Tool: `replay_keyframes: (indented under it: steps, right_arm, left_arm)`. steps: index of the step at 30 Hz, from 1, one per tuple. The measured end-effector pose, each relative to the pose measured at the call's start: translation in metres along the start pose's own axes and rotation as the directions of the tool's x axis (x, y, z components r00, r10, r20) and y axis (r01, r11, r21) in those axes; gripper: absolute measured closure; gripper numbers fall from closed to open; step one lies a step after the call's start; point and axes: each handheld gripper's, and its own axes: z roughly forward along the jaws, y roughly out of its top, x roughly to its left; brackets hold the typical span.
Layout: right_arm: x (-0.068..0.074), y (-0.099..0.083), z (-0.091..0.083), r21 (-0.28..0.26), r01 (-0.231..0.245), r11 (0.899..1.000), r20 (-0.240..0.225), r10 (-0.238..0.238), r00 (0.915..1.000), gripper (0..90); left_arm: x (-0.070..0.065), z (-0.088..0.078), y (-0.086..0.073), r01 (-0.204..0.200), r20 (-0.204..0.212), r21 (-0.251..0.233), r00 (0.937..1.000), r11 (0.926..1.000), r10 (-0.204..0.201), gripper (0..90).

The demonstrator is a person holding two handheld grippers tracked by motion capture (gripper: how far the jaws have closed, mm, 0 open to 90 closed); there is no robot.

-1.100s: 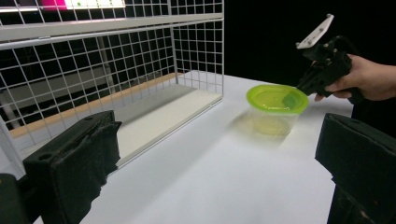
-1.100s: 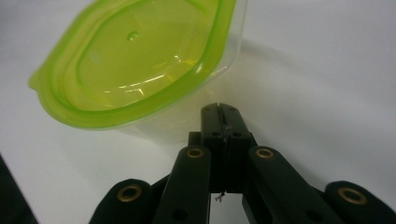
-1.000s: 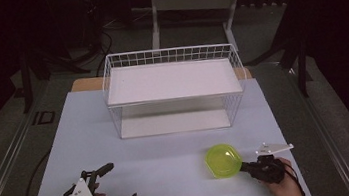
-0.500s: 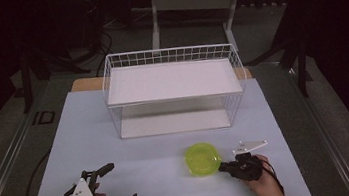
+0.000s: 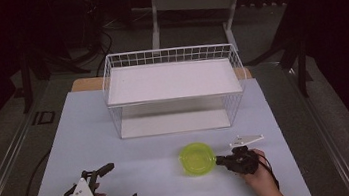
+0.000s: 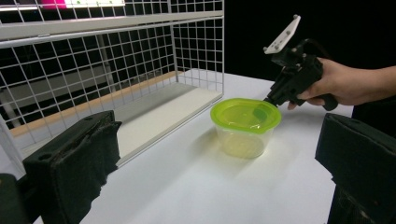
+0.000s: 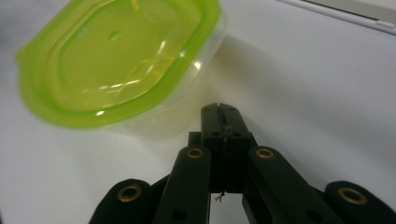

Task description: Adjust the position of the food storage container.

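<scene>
- One clear plastic container with a green lid, lid on; I see nothing inside it. It sits on the white table, just in front of the wire rack.
- One two-tier wire rack, both shelves bare.
- Right gripper: clenched on nothing, tips at the container's side.
- Left gripper: released, well left of the container.

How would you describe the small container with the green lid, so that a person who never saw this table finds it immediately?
Start from the white wire rack at the far middle of the white table. In front of the rack, toward its right end, stands the clear plastic container, with the shut right gripper against its side. Its bright yellow-green lid sets it apart: everything else there is white or black.
</scene>
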Motion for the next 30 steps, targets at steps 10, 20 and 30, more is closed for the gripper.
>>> replay_keyframes:
  steps: [10,20,30]
  right_arm:
    - [0.004,0.004,0.015,0.026,-0.028,0.999,-0.02,0.029,0.9994,90.0]
    - [0.022,0.007,0.025,0.044,-0.033,0.998,-0.065,0.036,0.9972,90.0]
    - [0.033,0.017,0.039,0.053,-0.022,0.998,-0.094,0.027,0.9952,90.0]
  left_arm:
    - [-0.001,0.0,0.0,0.001,0.005,0.001,1.0,1.0,-0.001,0.2]
    - [-0.002,0.0,0.0,0.0,0.007,0.0,1.0,1.0,0.0,0.2]
    - [-0.001,0.001,0.0,0.002,0.012,0.004,0.9999,1.0,-0.002,0.2]
